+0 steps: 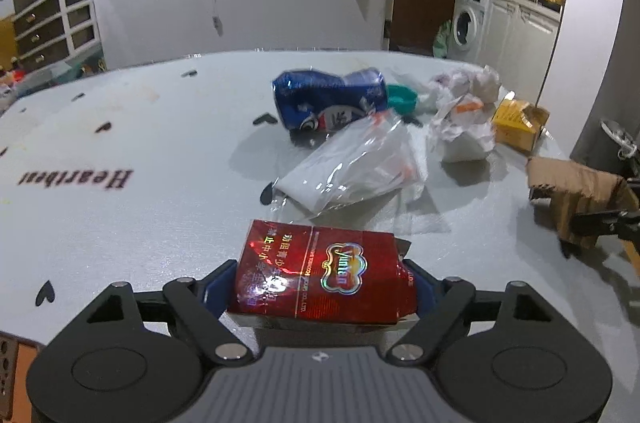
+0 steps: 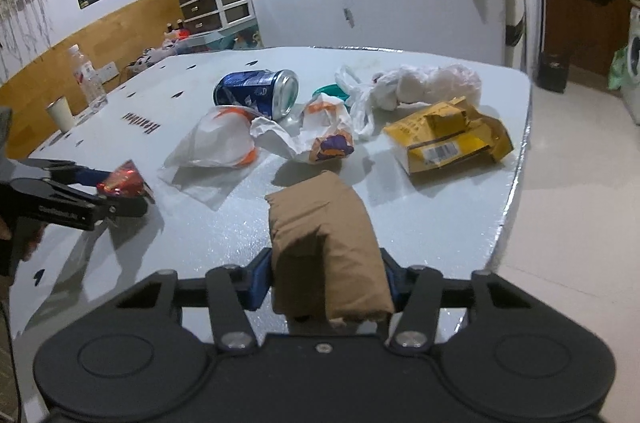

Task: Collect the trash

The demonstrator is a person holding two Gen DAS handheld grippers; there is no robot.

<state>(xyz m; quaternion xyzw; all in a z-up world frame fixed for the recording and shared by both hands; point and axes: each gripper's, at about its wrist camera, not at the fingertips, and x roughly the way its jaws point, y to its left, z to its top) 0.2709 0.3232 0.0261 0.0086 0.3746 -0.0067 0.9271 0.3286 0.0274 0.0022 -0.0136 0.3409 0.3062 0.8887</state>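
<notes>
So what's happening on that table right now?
A person is clearing trash with two handheld grippers. The left gripper is clamped on a red cigarette pack, the right gripper on a brown paper wad. Still lying on the table: a crushed blue can, plastic bags, crumpled wrappers and a torn yellow box.

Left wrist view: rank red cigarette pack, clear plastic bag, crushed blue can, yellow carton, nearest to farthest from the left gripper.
1. red cigarette pack: between the left gripper fingers.
2. clear plastic bag: just beyond, centre.
3. crushed blue can: behind the bag, centre.
4. yellow carton: far right, near the table edge.
</notes>
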